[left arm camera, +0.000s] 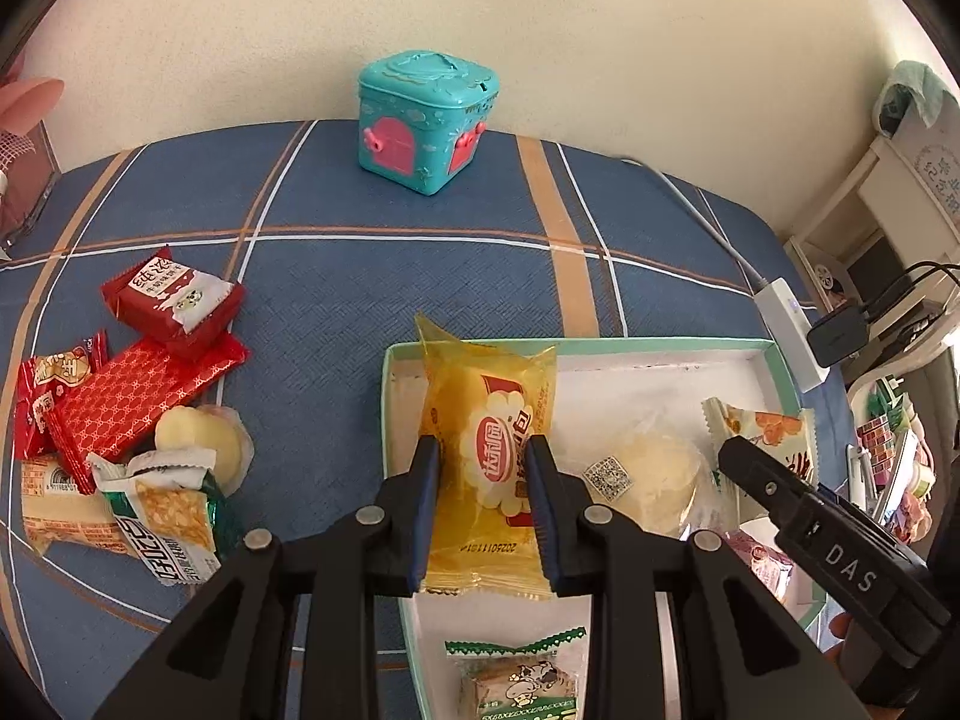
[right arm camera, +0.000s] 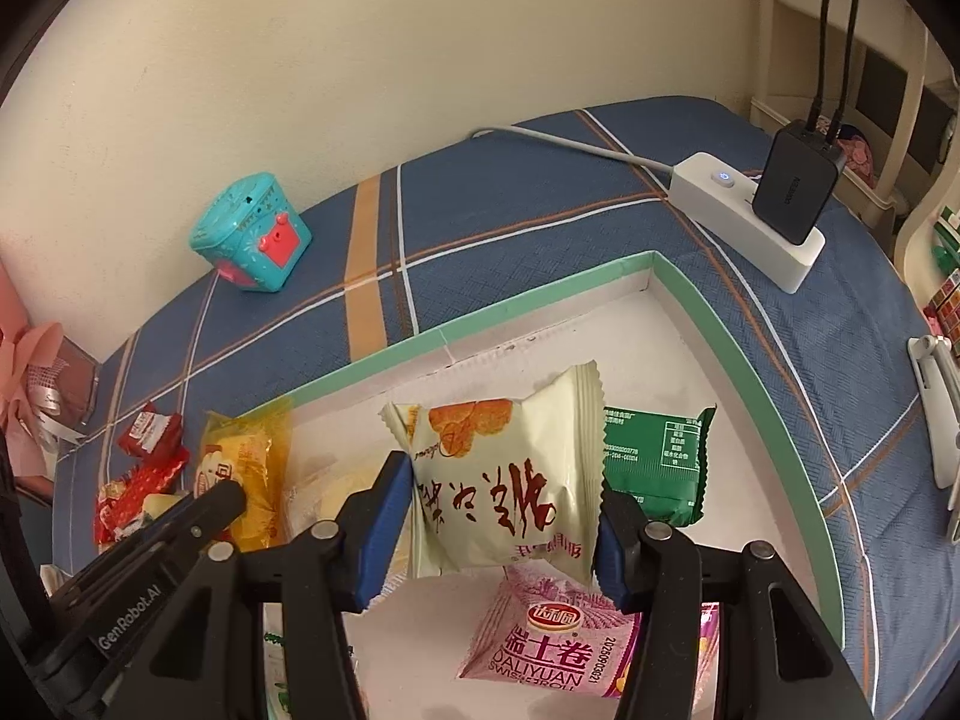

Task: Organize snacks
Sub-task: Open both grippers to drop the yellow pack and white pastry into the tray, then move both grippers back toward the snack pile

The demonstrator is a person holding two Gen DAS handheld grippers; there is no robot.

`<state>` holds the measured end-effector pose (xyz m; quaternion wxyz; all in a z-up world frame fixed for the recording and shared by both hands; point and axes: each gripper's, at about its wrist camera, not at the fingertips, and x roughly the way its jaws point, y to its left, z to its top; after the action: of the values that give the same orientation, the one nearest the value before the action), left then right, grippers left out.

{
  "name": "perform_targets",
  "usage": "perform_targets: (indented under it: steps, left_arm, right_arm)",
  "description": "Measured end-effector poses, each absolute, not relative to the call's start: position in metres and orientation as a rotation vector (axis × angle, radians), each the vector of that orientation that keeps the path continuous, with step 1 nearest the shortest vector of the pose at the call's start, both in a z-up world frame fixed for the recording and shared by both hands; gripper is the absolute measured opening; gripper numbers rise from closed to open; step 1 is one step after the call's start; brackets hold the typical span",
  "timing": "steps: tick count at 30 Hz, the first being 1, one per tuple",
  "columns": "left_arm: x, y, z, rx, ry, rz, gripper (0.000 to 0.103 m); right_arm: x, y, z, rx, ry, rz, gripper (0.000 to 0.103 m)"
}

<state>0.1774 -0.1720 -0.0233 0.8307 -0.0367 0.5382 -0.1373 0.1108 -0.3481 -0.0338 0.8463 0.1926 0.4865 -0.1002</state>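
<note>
My left gripper (left arm camera: 482, 456) is shut on a yellow cake packet (left arm camera: 486, 396), held upright over the left end of a white tray with a green rim (left arm camera: 660, 347). My right gripper (right arm camera: 504, 498) is shut on a cream packet with red characters (right arm camera: 498, 456), held above the tray (right arm camera: 540, 306). In the tray lie a pink Swiss roll packet (right arm camera: 552, 642), a green packet (right arm camera: 654, 462), a clear-wrapped pastry (left arm camera: 654, 480) and a green-edged packet (left arm camera: 516, 678). A pile of loose snacks, with red packets (left arm camera: 138, 390), lies on the cloth left of the tray.
A teal toy box (left arm camera: 426, 120) stands at the back by the wall. A white power strip (right arm camera: 750, 222) with a black charger (right arm camera: 792, 180) and cables sits right of the tray. Pink wrapped items (right arm camera: 36, 396) are at the far left. A blue checked cloth (left arm camera: 360, 276) covers the table.
</note>
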Motion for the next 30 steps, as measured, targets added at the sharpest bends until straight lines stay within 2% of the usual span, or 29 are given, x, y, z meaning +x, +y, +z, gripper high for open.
perform_targets:
  steps: [6, 10, 11, 14, 17, 20, 30]
  left_arm:
    - [0.176, -0.172, -0.023, -0.074, 1.153, -0.290, 0.030]
    - [0.176, -0.172, -0.020, -0.081, 1.160, -0.284, 0.031]
    - [0.176, -0.171, -0.019, -0.079, 1.159, -0.279, 0.034]
    - [0.173, -0.170, -0.014, -0.081, 1.150, -0.278, 0.047]
    - [0.169, -0.169, -0.006, -0.081, 1.140, -0.281, 0.056]
    - [0.164, -0.165, 0.002, -0.076, 1.125, -0.268, 0.063]
    - [0.148, -0.140, 0.014, -0.102, 1.132, -0.187, 0.069]
  right_arm:
    - [0.111, -0.349, -0.036, 0.408, 1.037, -0.210, 0.058]
    - [0.112, -0.346, -0.035, 0.401, 1.036, -0.196, 0.068]
    - [0.112, -0.345, -0.034, 0.399, 1.032, -0.193, 0.072]
    - [0.110, -0.340, -0.030, 0.391, 1.023, -0.177, 0.076]
    - [0.108, -0.335, -0.024, 0.371, 1.012, -0.172, 0.083]
    - [0.104, -0.330, -0.018, 0.362, 1.000, -0.170, 0.084]
    - [0.087, -0.313, -0.005, 0.340, 0.994, -0.167, 0.085]
